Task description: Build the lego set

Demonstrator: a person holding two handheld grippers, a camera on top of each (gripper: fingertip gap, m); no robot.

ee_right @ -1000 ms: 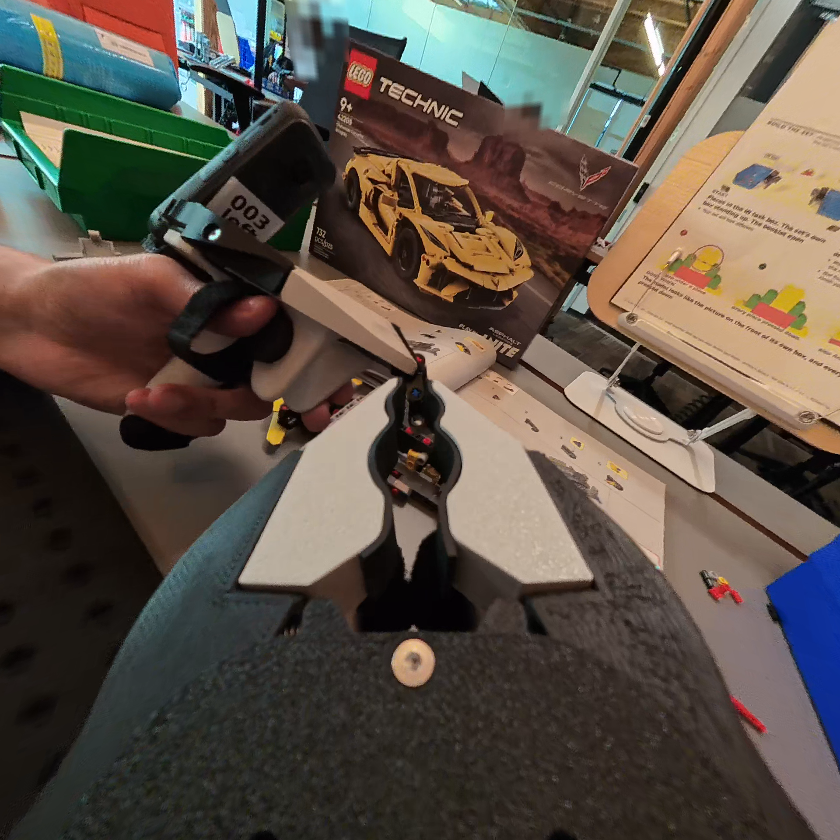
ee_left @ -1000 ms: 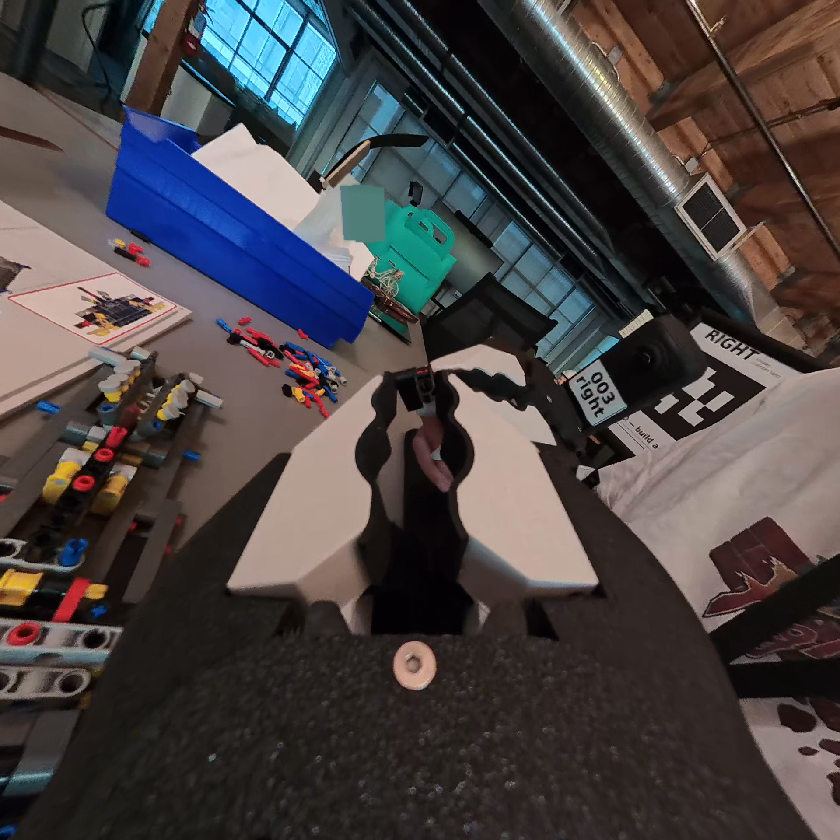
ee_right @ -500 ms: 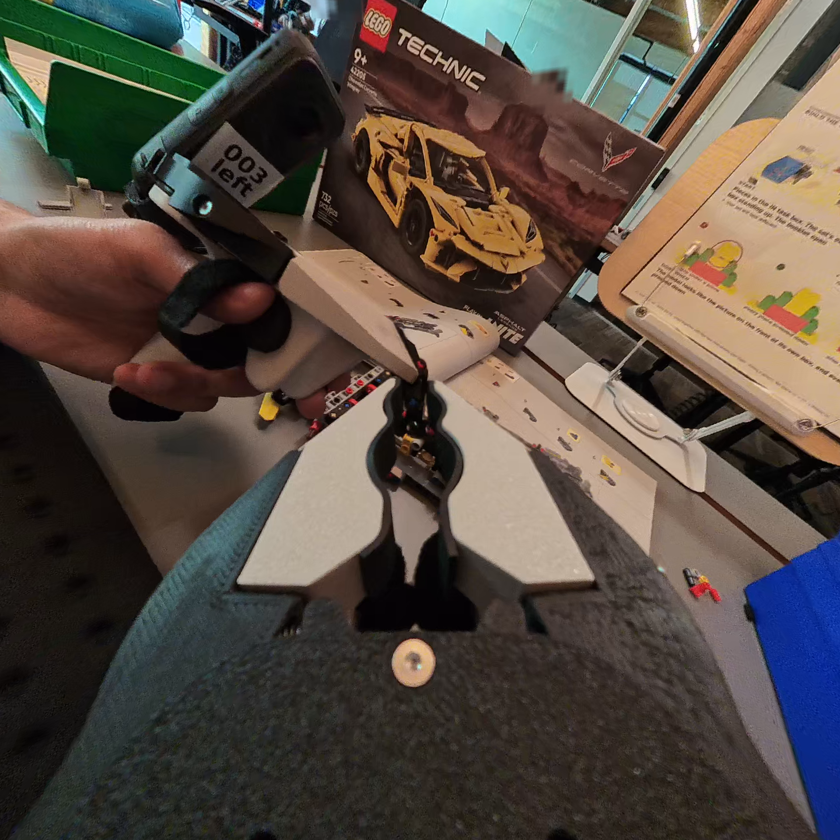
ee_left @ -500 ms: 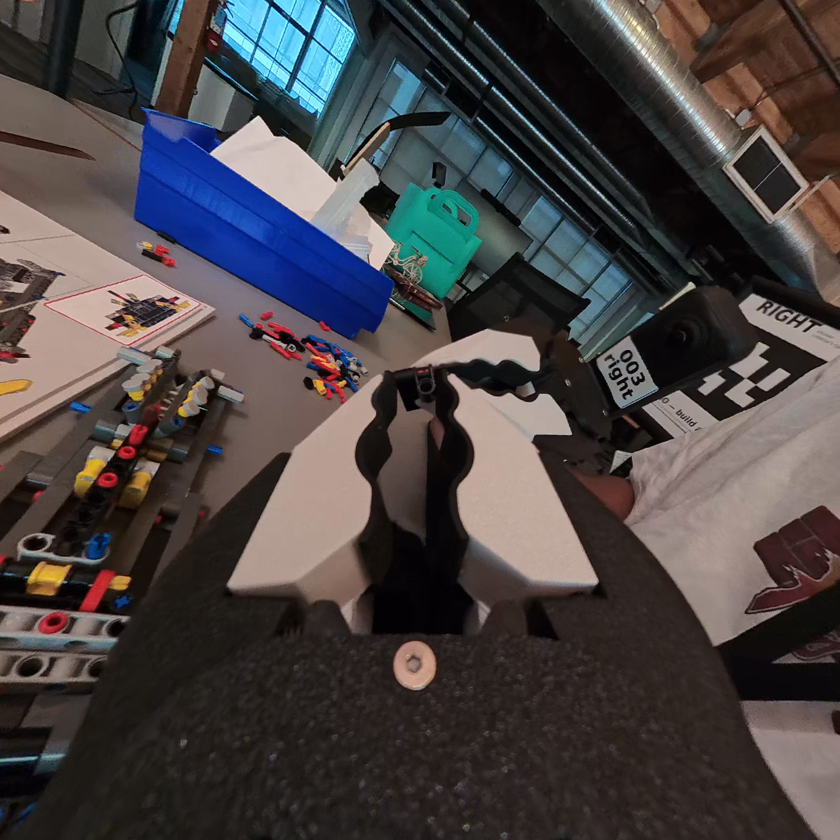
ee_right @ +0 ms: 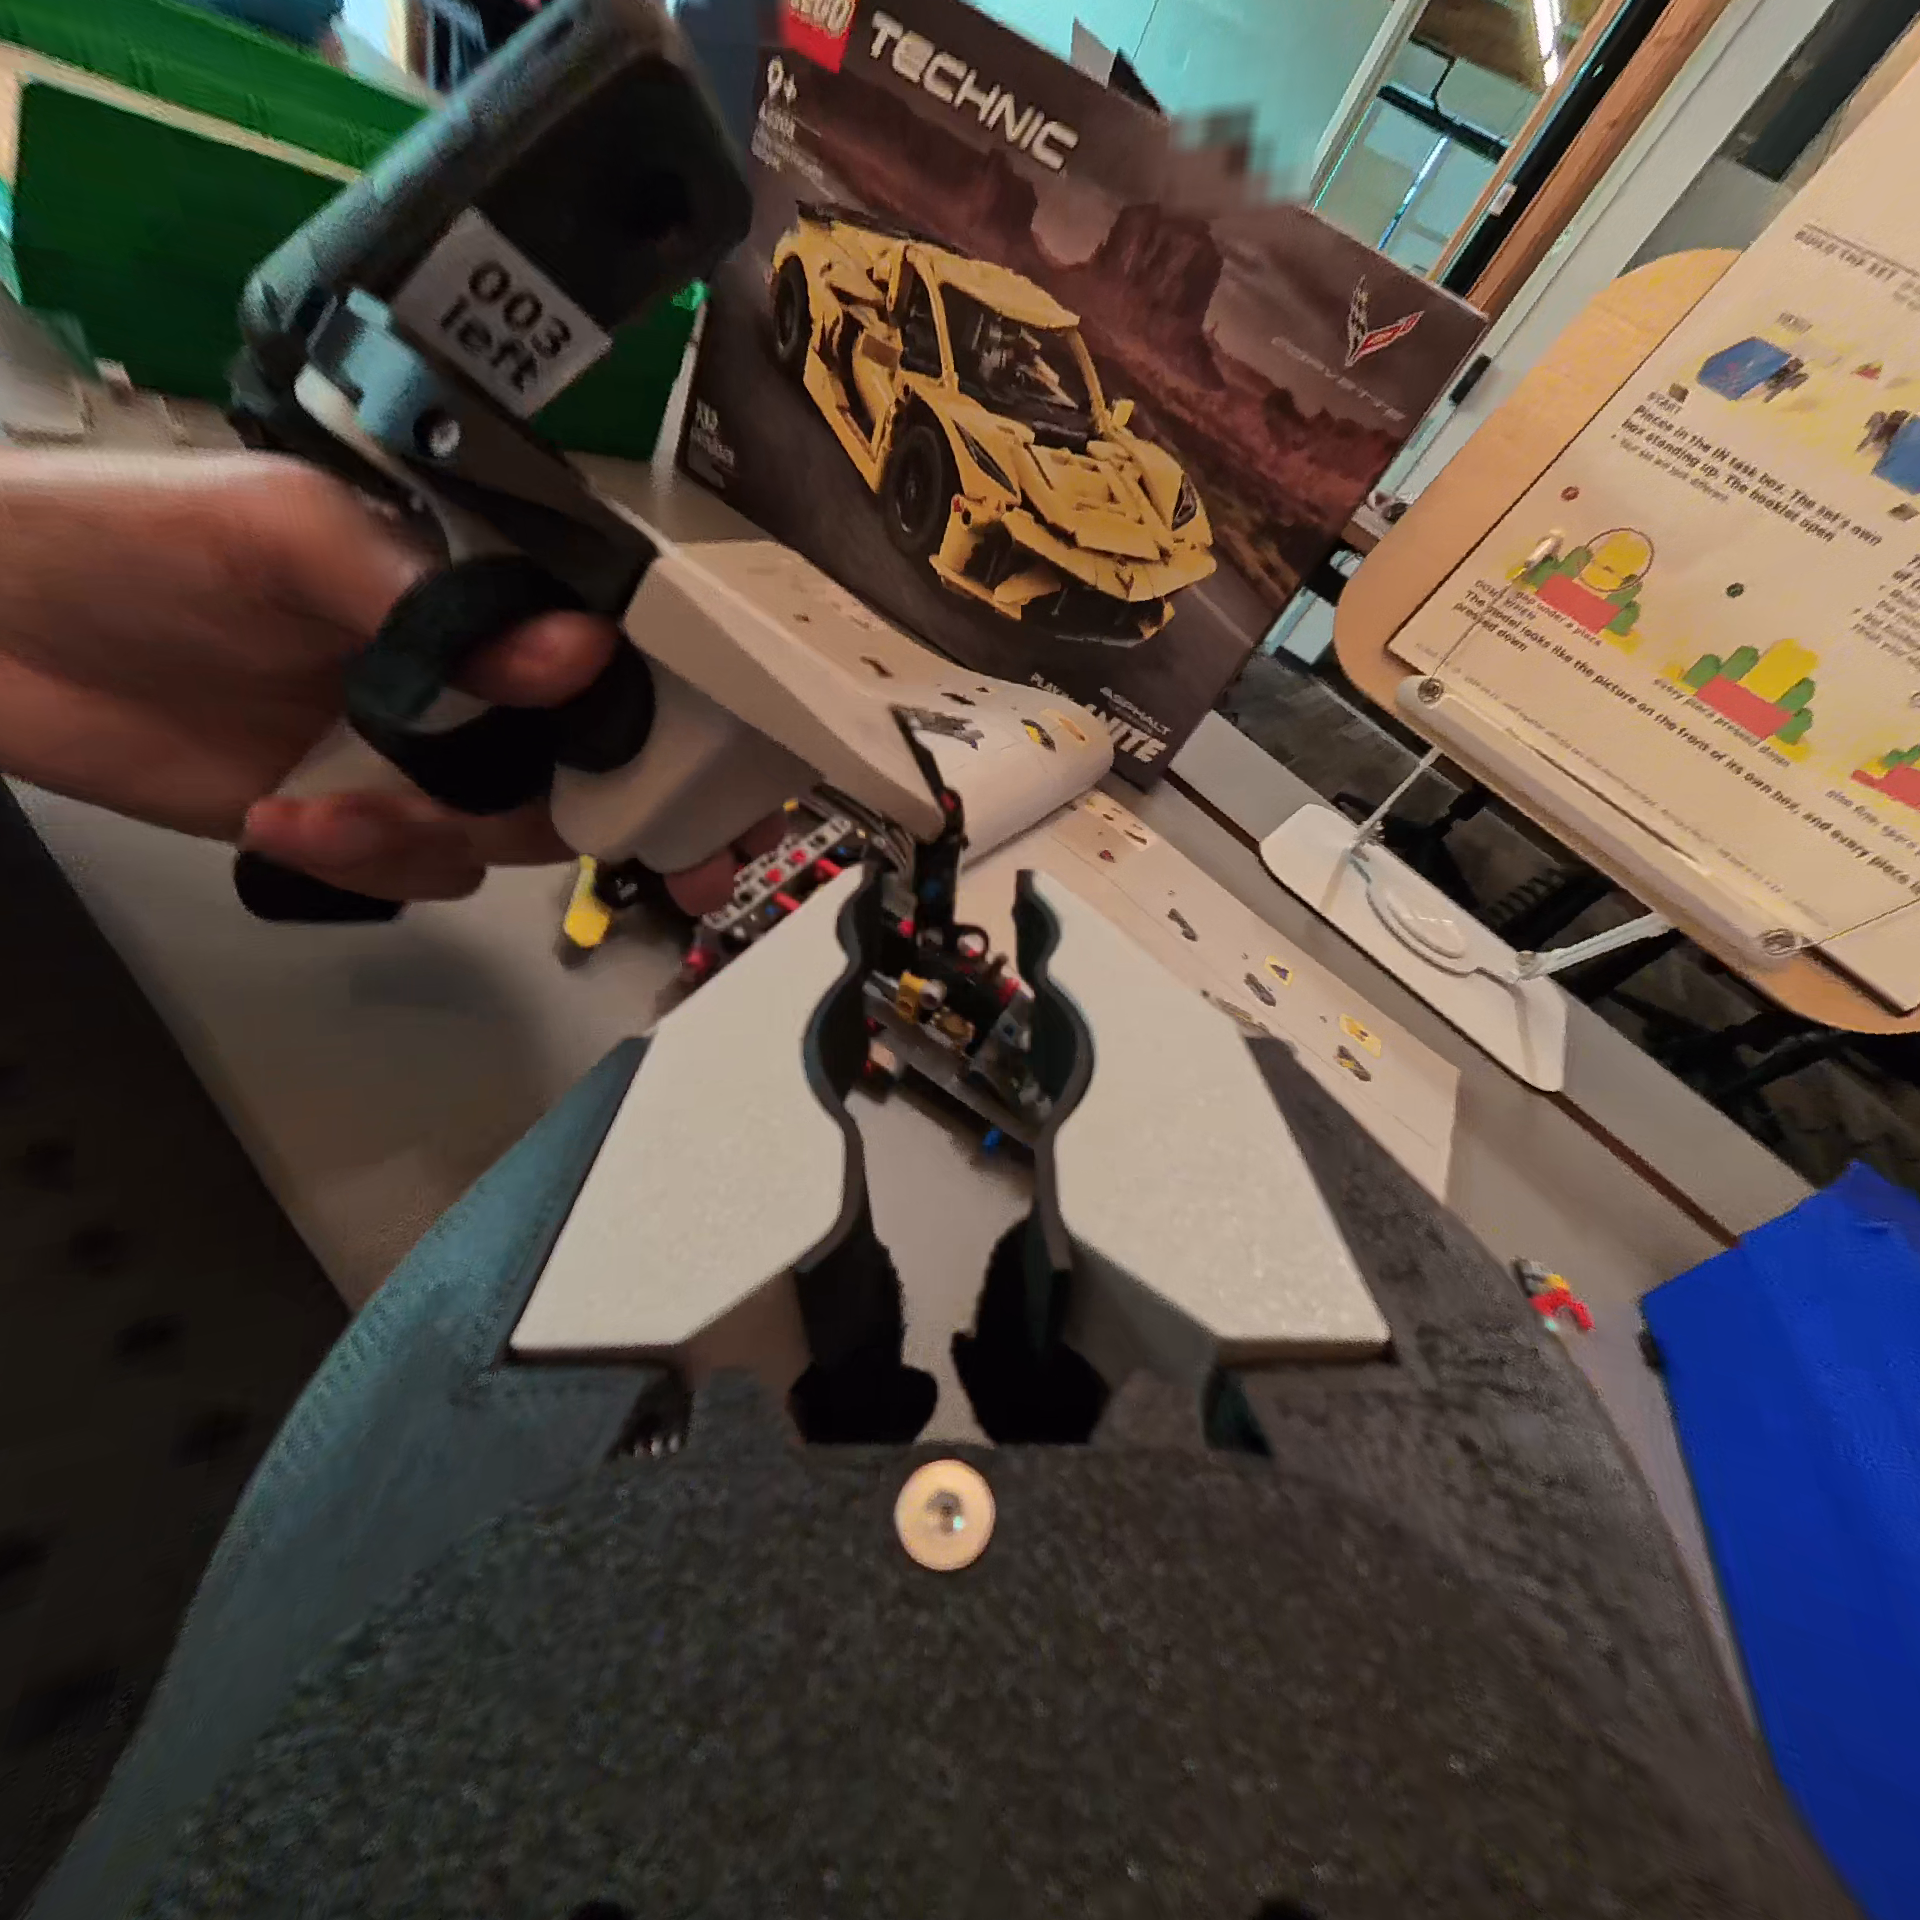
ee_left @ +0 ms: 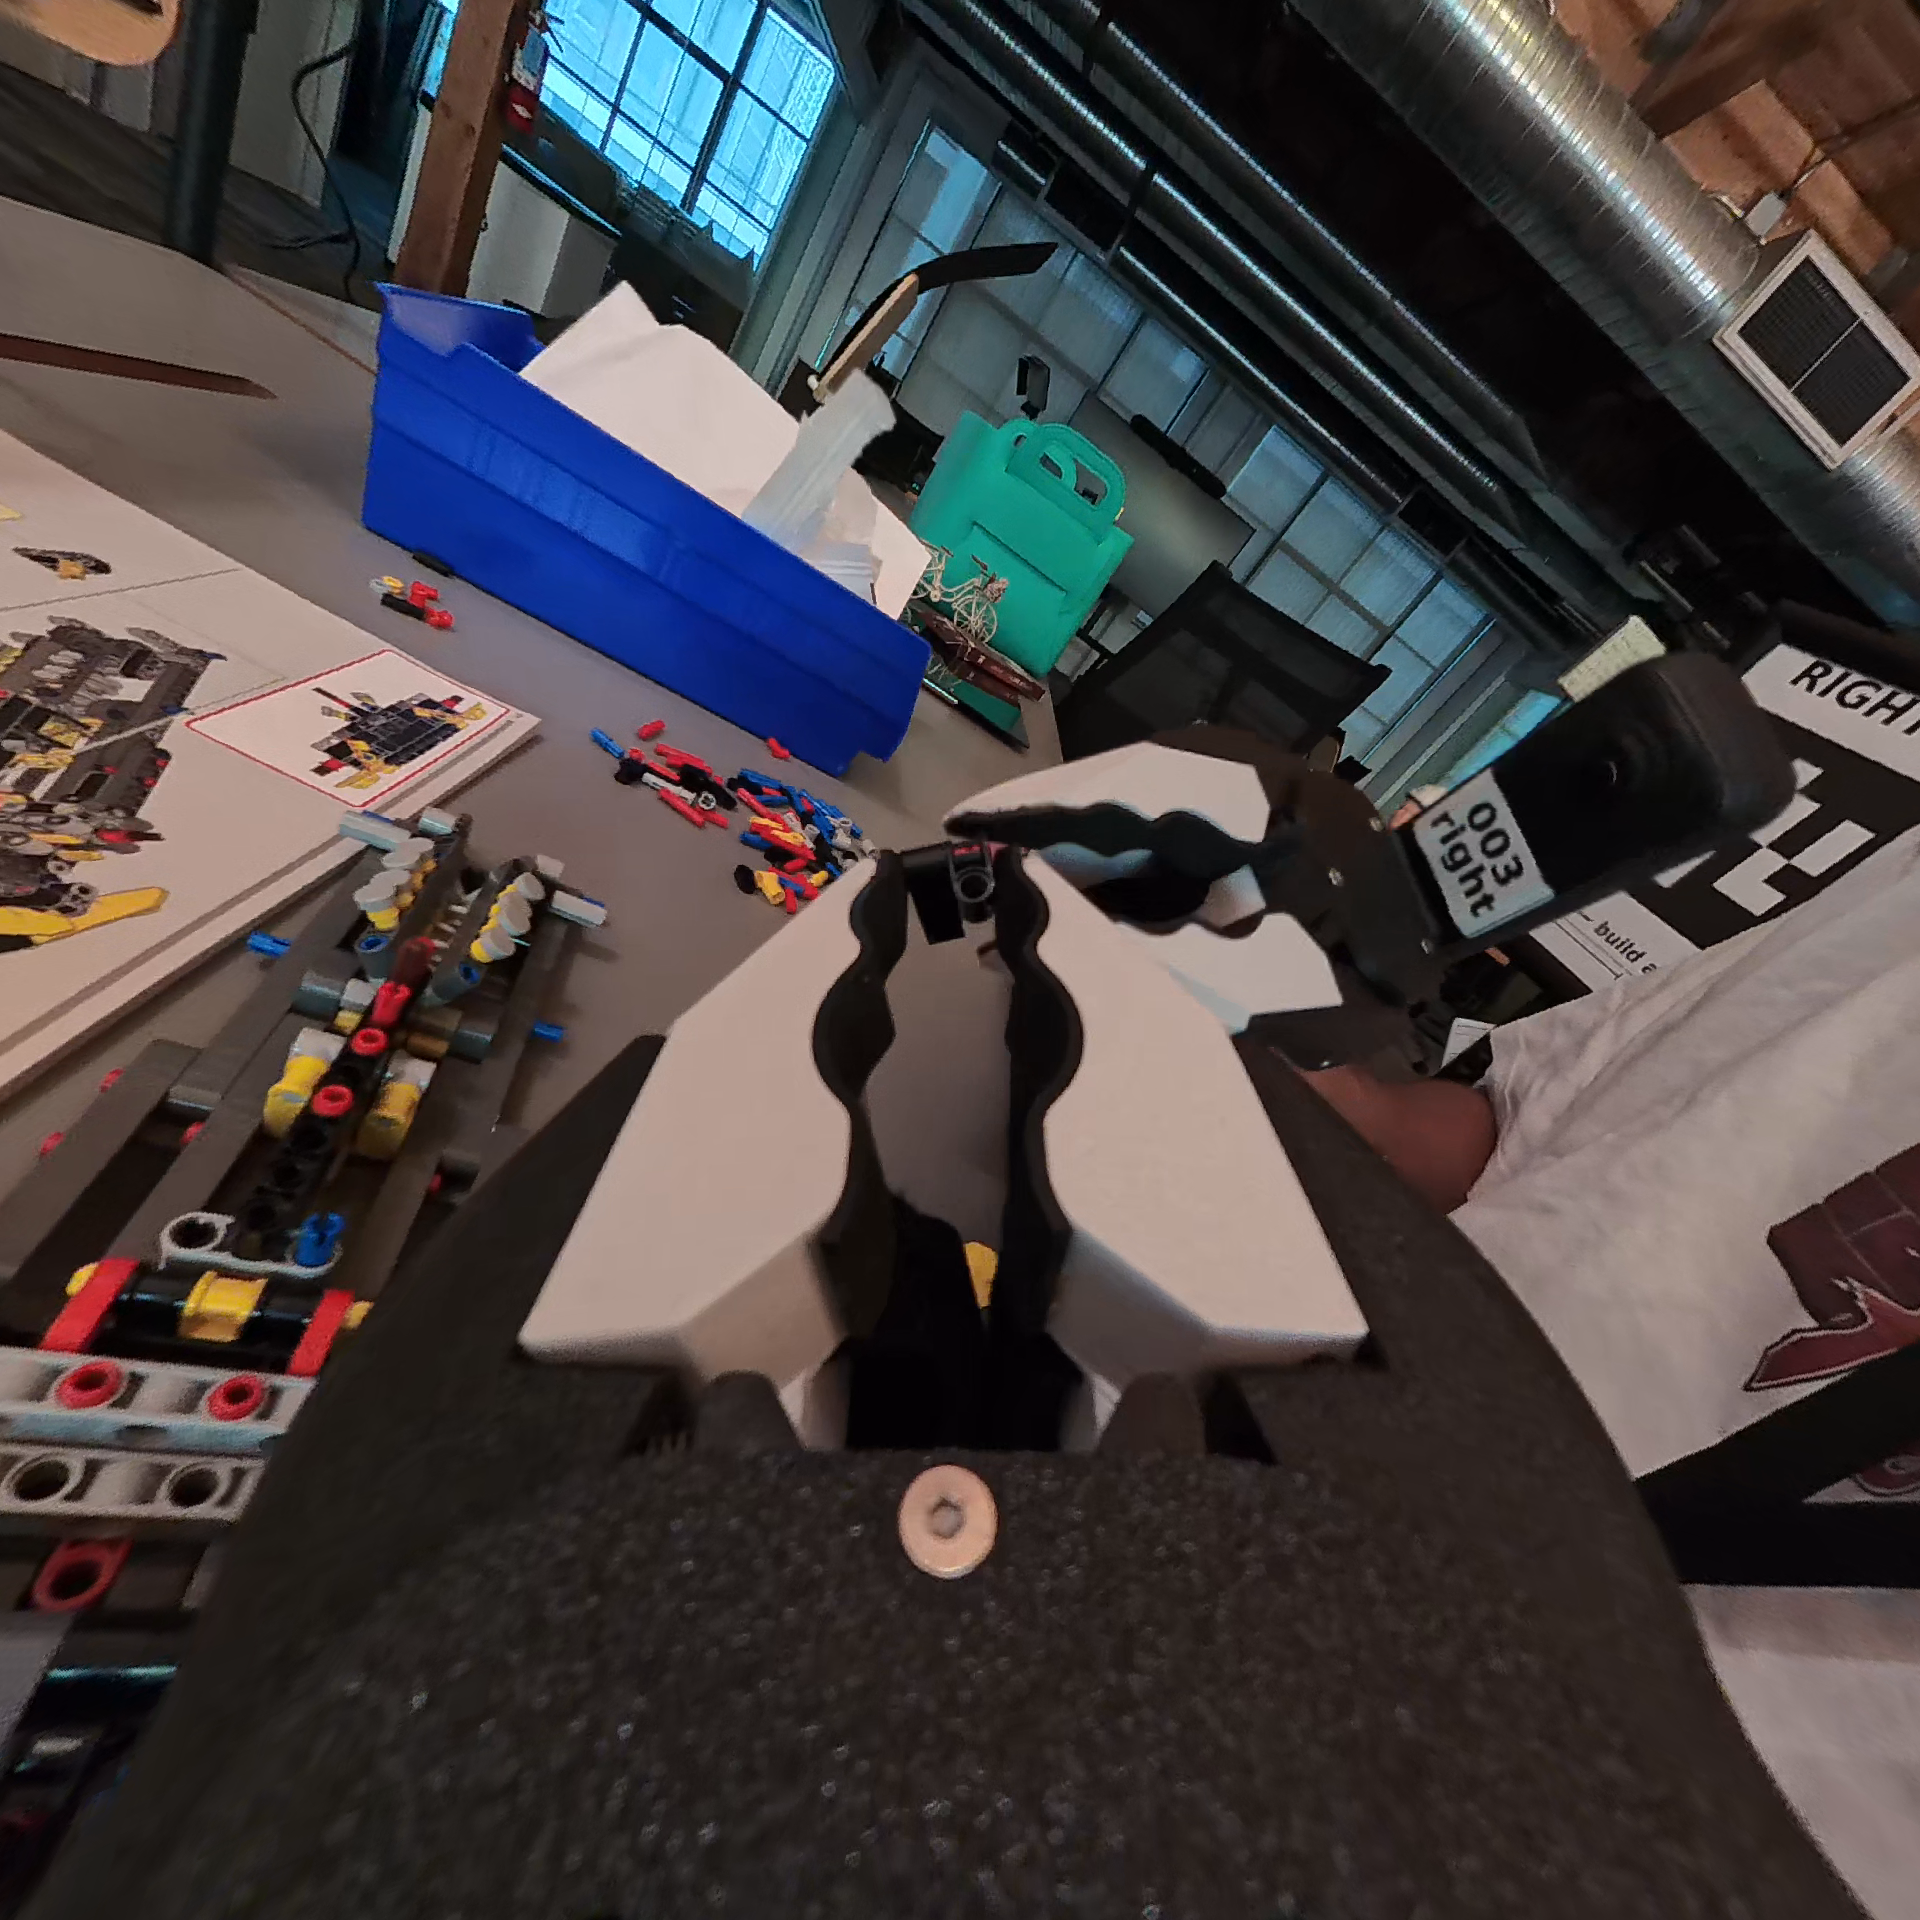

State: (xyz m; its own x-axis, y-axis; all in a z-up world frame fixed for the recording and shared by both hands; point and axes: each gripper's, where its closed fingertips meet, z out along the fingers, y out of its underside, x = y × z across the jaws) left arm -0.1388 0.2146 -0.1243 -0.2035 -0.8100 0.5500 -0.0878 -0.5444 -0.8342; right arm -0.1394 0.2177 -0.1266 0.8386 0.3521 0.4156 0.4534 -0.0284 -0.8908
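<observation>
Grey bench point(ee_left: 644, 904) carries the whole build. In the left wrist view the left gripper point(ee_left: 951, 883) has its fingers drawn close on a small black connector piece point(ee_left: 951, 894), pinched right at the tips and lifted above the bench. Just to the right of it, the right gripper point(ee_left: 997, 826) reaches in from the far right, its tips almost touching that piece; whether they touch it I cannot tell.

In the right wrist view the right gripper point(ee_right: 940, 894) stands with its fingers parted, a clear gap between them. Through the gap shows the partly built Lego chassis point(ee_right: 945, 1023), black with yellow and red bits, lying on the bench beyond the tips. A person's hand point(ee_right: 208, 665) holds the left gripper at far left of that view.

At the near left in the left wrist view the same chassis point(ee_left: 260, 1174) lies lengthwise. Farther left lies the open instruction booklet point(ee_left: 208, 748). A scatter of loose red, blue and black pins point(ee_left: 758, 810) sits between the booklet and a blue bin point(ee_left: 623, 561) with white paper in it. The set's box with the yellow car point(ee_right: 1039, 416) stands upright at the far side, and a printed instruction sheet on a stand point(ee_right: 1714, 582) is at the right.
</observation>
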